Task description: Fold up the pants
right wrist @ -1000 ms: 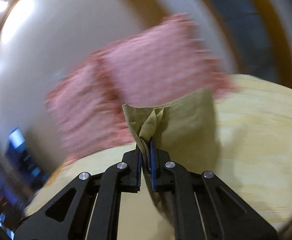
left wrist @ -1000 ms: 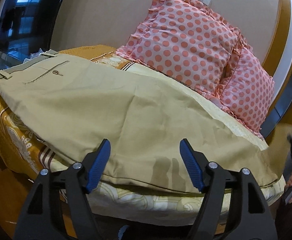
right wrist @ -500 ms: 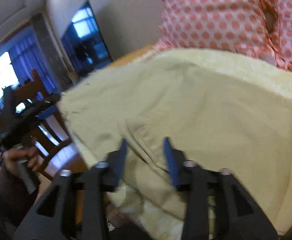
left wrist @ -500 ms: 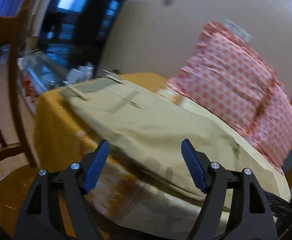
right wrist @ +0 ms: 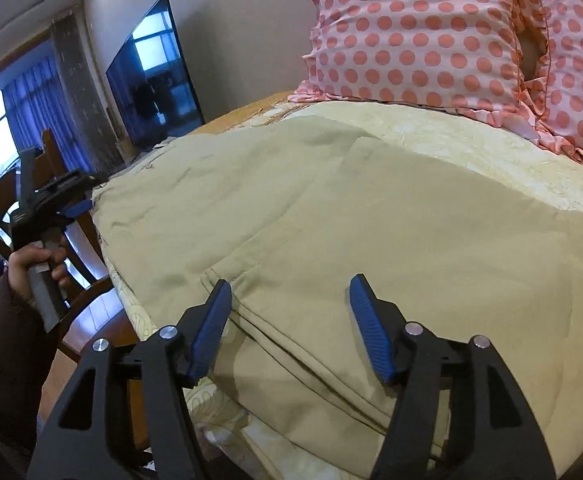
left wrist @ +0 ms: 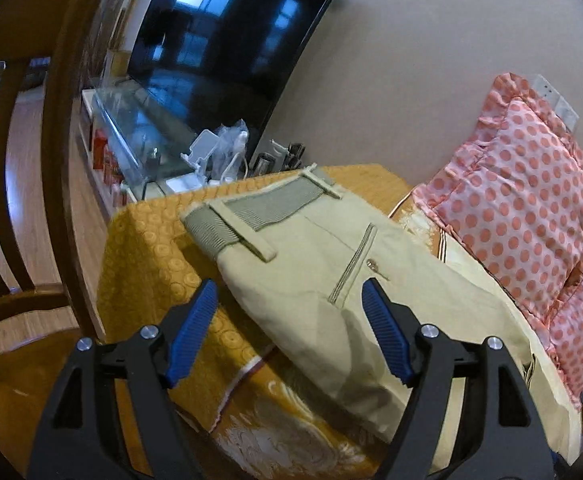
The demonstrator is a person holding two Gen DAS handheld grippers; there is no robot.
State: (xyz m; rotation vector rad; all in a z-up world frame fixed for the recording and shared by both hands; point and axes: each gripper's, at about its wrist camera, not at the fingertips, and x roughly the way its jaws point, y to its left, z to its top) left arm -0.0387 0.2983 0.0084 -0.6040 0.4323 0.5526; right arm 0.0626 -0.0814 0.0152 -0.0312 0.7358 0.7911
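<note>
We see the khaki pants (left wrist: 331, 280) lying flat across the table, on a yellow patterned cloth (left wrist: 143, 264), waistband (left wrist: 251, 212) toward the far end near the television (left wrist: 227, 36). Our left gripper (left wrist: 289, 330) hangs just over the seat area, by the back pocket (left wrist: 351, 268), its blue-padded jaws spread wide and holding nothing. From the right wrist camera we see the pants (right wrist: 331, 208) with the leg end folded over the rest, its hem (right wrist: 231, 276) lying on the layer beneath. Our right gripper (right wrist: 289, 330) sits above the near edge of the cloth, jaws apart too, empty, with the hem just at its left finger; whether the pad touches the fabric we cannot tell. There's the left gripper (right wrist: 59, 196) at the far left, in the person's hand (right wrist: 35, 264), beside a wooden chair (right wrist: 87, 296). Two pink spotted pillows (right wrist: 431, 32) lean at the back, just past the pants.
</note>
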